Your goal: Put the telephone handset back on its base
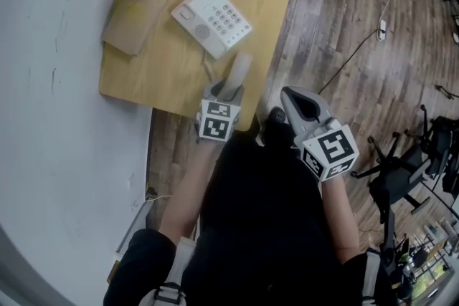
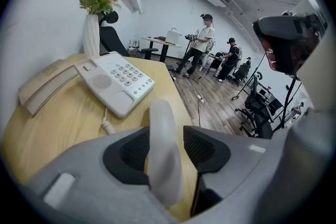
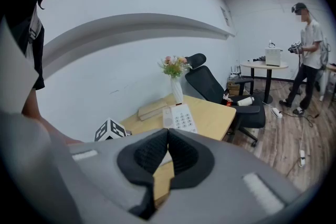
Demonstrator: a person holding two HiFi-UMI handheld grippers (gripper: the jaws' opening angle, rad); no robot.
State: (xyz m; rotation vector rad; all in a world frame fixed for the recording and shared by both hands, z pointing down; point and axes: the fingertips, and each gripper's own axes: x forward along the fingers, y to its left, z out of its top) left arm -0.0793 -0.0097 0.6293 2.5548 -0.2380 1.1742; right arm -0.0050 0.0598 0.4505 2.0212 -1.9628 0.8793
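One telephone handset (image 1: 239,72), off its base (image 1: 211,18), is standing loose between parted pads of the left claw (image 2: 166,136), over the counter (image 1: 143,75) edge. Probably light, stiff, slick plastic; mid-shaft looking grippable. Right claw (image 3: 168,136) is sitting closed, empty.

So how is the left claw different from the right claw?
The left claw is open, with the white handset standing inside it and a gap on one side; the right claw is shut with nothing in it. In the head view the left claw reaches over the edge of the wooden table, near the phone base; the right claw is off beside the table, over the floor. Both are grey and point toward the table.
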